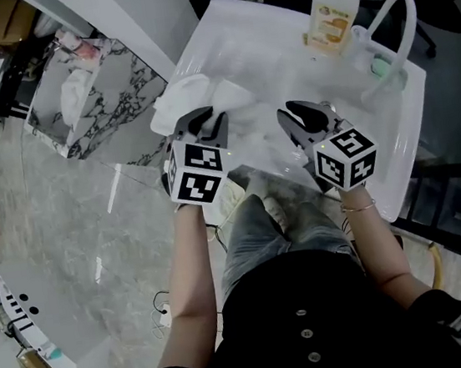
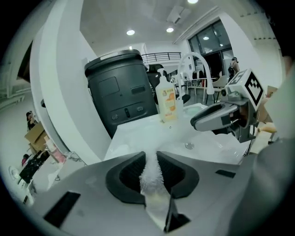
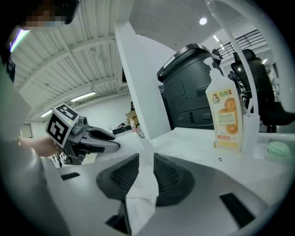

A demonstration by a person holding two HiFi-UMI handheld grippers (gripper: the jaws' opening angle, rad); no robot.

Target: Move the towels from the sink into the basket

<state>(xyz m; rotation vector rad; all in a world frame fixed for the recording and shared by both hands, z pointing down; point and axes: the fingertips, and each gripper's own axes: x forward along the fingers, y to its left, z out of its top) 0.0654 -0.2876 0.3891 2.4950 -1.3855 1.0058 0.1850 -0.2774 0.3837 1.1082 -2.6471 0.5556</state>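
- Pale marbled floor point(image 1: 67, 225) fills the left of the head view; a white sink point(image 1: 402, 139) runs across the upper right, and I stand at its near edge.
- My left claw point(image 2: 150, 161) is clamped on a white towel point(image 2: 150, 182). In its own view the fluffy cloth fills the narrow gap between the pads and runs back toward the camera.
- My right claw point(image 3: 144, 168) is likewise closed on white towel cloth. A smoother fold is pinched between its pads, and a sheet of it stretches up and left toward the other claw's tip.
- Whether both hold one cloth I cannot tell.
- From the head, the claws sit side by side mid-frame over the sink's near part. Bunched white cloth shows just above the left one, at the sink's left rim.
- Further out, at the top of the head view, an orange-labelled bottle point(image 1: 330, 14) stands upright on the far rim. A white arched faucet point(image 1: 390, 19) is right of it, with a small green thing point(image 1: 379, 67) at the faucet's foot.
- A dark bin point(image 2: 122, 90) stands behind the sink, upper centre of the left claw's view.
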